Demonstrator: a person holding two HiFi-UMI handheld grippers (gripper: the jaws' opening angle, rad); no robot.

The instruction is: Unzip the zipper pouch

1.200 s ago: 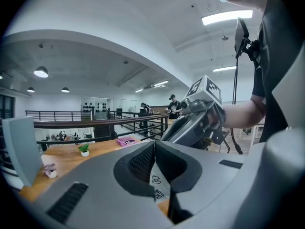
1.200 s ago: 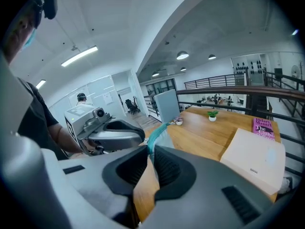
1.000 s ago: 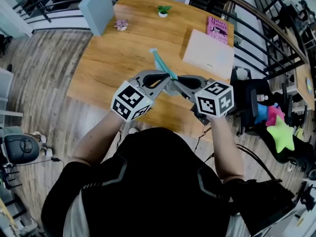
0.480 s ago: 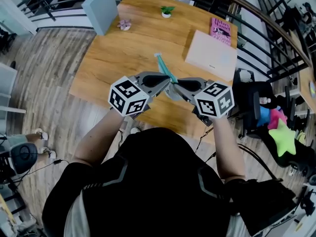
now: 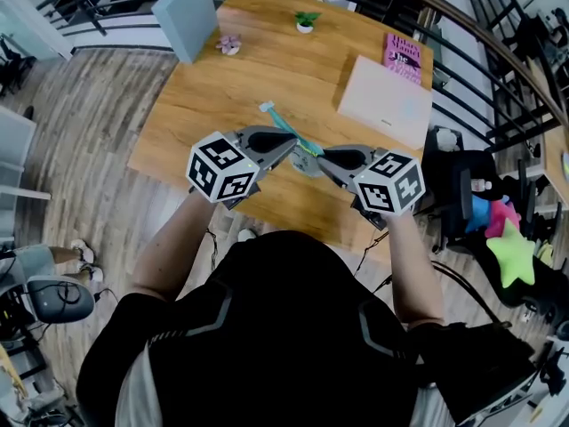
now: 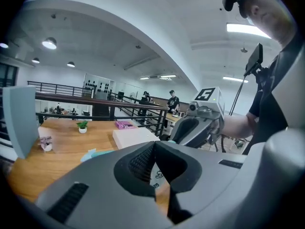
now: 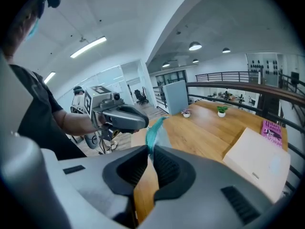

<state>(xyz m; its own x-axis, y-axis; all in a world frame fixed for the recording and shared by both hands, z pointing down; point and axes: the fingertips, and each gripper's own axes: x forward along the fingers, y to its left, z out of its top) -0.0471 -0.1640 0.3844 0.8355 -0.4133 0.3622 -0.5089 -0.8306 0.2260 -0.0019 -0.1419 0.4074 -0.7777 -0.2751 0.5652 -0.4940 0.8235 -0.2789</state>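
Zipper pouch (image 5: 283, 125), teal along its edge with clear film, is held between our two grippers above the wooden table (image 5: 222, 105), its far end pointing away from us. Our left gripper (image 5: 286, 148) has its jaws pressed together at the tips, with printed clear film of the pouch showing in the gap behind them. Our right gripper (image 5: 325, 157) faces it, close by, with its jaws closed on the teal edge, which sticks up out of them. Farther off on the table lie a white box (image 5: 385, 100), a pink book (image 5: 404, 56) and a small potted plant (image 5: 305, 20).
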